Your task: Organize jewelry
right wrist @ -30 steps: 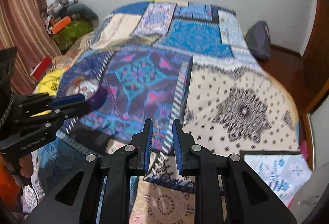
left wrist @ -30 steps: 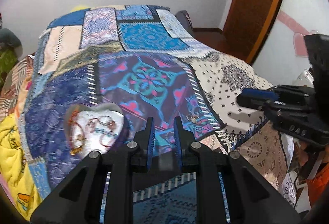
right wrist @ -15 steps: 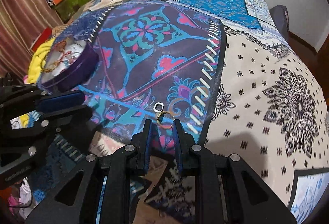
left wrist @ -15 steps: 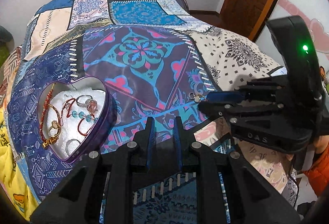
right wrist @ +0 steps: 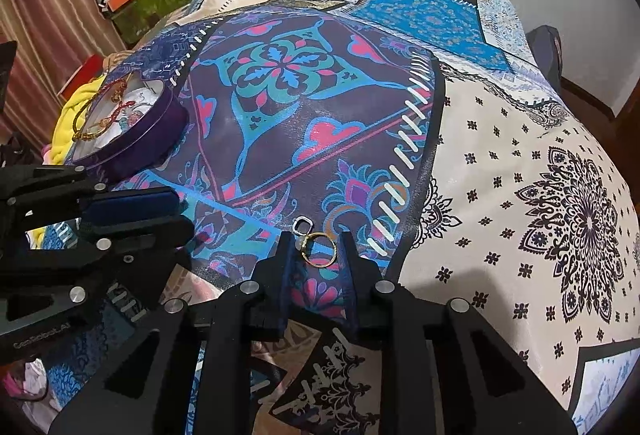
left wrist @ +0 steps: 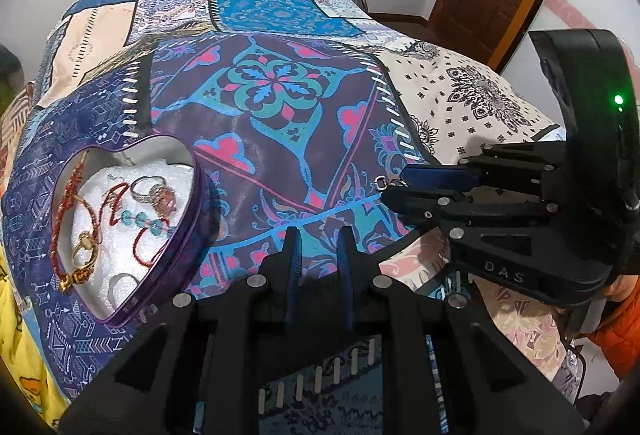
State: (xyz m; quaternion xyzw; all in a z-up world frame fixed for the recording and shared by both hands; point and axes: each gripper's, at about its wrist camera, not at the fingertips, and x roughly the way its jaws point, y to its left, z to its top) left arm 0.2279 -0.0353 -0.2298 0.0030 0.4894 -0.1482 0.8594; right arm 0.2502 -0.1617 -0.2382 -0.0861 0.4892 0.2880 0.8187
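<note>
Lying across the whole scene: a bed (right wrist: 520, 163) under a patchwork quilt, carrying everything here. Sitting well off to the left on that quilt, a purple heart-shaped tin (left wrist: 188, 247), already holding bracelets and rings on white padding. Hovering just above the near edge of the bed, the left gripper (left wrist: 317, 255) — fingers parted, holding nothing, pointing at bare cloth between tin and ring. Reaching in lower and further right, the right gripper (right wrist: 314, 255) — fingers also parted, straddling the gold ring (right wrist: 319, 249) without yet pinching it. Resting flat on the quilt right between those fingertips, the ring, with a small silver ring (right wrist: 302, 224) touching its far side. Being clearly nearer, the right gripper looks set for the pick; carrying leftward to the tin probably following.
</note>
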